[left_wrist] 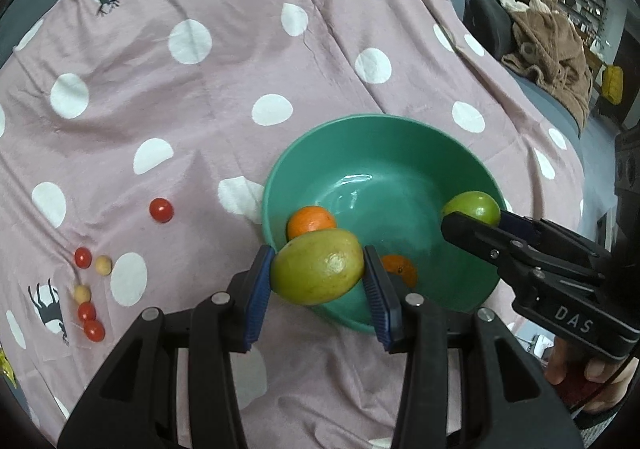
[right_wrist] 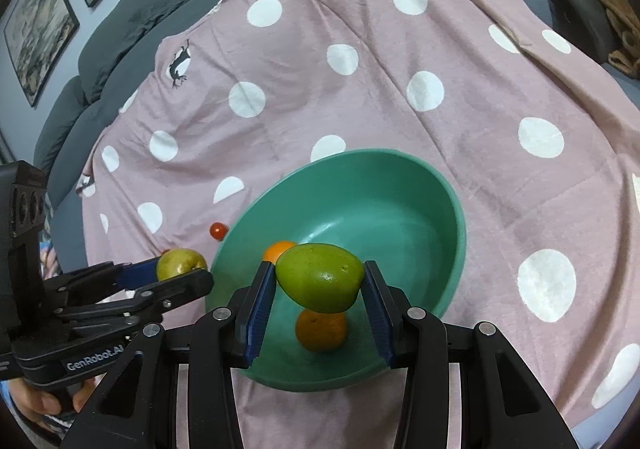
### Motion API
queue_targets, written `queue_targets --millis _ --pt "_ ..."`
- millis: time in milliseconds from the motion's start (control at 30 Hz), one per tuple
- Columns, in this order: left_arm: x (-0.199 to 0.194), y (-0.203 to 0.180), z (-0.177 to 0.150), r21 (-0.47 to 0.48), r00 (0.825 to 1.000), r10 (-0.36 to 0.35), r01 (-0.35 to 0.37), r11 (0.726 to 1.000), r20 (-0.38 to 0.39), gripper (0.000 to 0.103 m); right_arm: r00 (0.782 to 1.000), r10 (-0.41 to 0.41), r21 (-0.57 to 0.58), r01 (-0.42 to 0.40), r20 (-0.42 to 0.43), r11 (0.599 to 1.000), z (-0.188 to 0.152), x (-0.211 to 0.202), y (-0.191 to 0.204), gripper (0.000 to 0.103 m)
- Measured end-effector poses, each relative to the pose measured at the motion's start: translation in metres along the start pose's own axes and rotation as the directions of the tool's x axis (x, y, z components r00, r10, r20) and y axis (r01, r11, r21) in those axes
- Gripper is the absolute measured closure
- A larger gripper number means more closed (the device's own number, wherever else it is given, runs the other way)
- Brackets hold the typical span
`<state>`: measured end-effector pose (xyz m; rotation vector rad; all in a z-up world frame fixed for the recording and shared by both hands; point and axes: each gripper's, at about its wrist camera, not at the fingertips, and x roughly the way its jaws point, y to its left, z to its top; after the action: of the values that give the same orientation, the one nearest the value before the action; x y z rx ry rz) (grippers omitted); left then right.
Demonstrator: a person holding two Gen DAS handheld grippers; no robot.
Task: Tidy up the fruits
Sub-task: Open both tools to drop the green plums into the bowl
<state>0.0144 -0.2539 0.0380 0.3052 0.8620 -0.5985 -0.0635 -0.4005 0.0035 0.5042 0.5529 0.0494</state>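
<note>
Each gripper's jaws clamp a green fruit: left gripper [left_wrist: 318, 275], right gripper [right_wrist: 319, 277]. The bowl [left_wrist: 400, 129] lies at twelve o'clock below both. The right fruit [right_wrist: 320, 276] hangs farther inside its rim.

Two green fruits [left_wrist: 318, 269] [left_wrist: 474, 206], two oranges [left_wrist: 311, 220] [left_wrist: 400, 268], four red cherry tomatoes [left_wrist: 161, 210], two small pale yellow balls [left_wrist: 103, 264], one green bowl [left_wrist: 384, 133], one spotted pink cloth [left_wrist: 224, 97].

A bowl [left_wrist: 384, 129] sits on a spotted cloth [left_wrist: 240, 69] draped over a sofa [right_wrist: 132, 29]. Two oranges [left_wrist: 311, 220] lie in the bowl. Left of the bowl in the left wrist view, several cherry tomatoes [left_wrist: 161, 210] and small round fruits [left_wrist: 102, 264] lie scattered on the cloth. Each tool holds a mango: the left tool [left_wrist: 318, 281] over the bowl's near rim, the right tool [right_wrist: 320, 285] above the bowl's inside.
</note>
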Motion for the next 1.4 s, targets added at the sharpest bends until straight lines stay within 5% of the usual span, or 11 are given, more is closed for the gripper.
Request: queue_targets --millis 1267,1400 --pt "0.025 -0.013 -0.002 0.07 0.996 0.078 -0.075 0.995 -0.044 0.058 0.997 -0.062 -0.042 0.061 -0.036 0.997 0.002 0.01 -0.001 0.057" --pt "0.02 -0.009 -0.004 0.057 0.996 0.076 -0.074 0.996 -0.035 0.048 0.996 -0.083 -0.046 0.08 -0.046 0.996 0.003 0.011 0.0 0.057"
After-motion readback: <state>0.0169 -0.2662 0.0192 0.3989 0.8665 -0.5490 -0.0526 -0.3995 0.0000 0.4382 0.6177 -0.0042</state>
